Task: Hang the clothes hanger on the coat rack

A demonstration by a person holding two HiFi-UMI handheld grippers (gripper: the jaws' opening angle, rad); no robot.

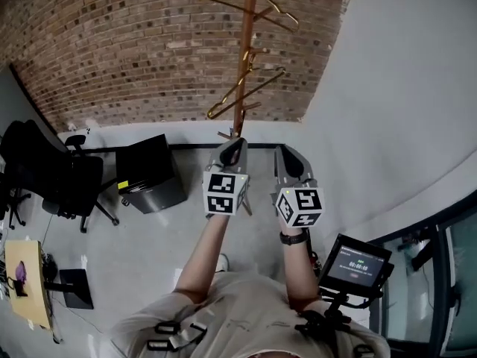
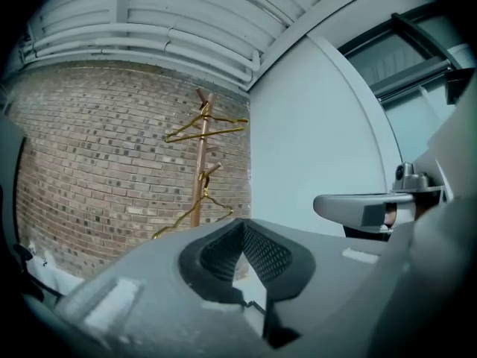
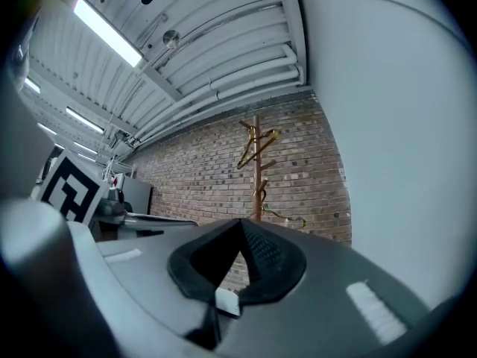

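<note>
Golden hangers [image 1: 253,89], two, on one coat rack [image 1: 246,43]; left gripper [image 1: 235,142], right gripper [image 1: 284,151] closed.

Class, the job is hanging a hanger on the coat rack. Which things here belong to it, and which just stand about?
Job: coat rack, upper hanger, lower hanger, left gripper, right gripper.
Standing about: office chair, black cabinet, screen.

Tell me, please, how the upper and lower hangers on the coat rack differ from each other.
The upper hanger sits near the top of the coat rack, while the lower hanger hangs from a peg further down. The upper hanger lies closer to level, while the lower hanger tilts steeply, with one end well below the other. Both are thin, gold-coloured hangers on the same wooden rack.
</note>
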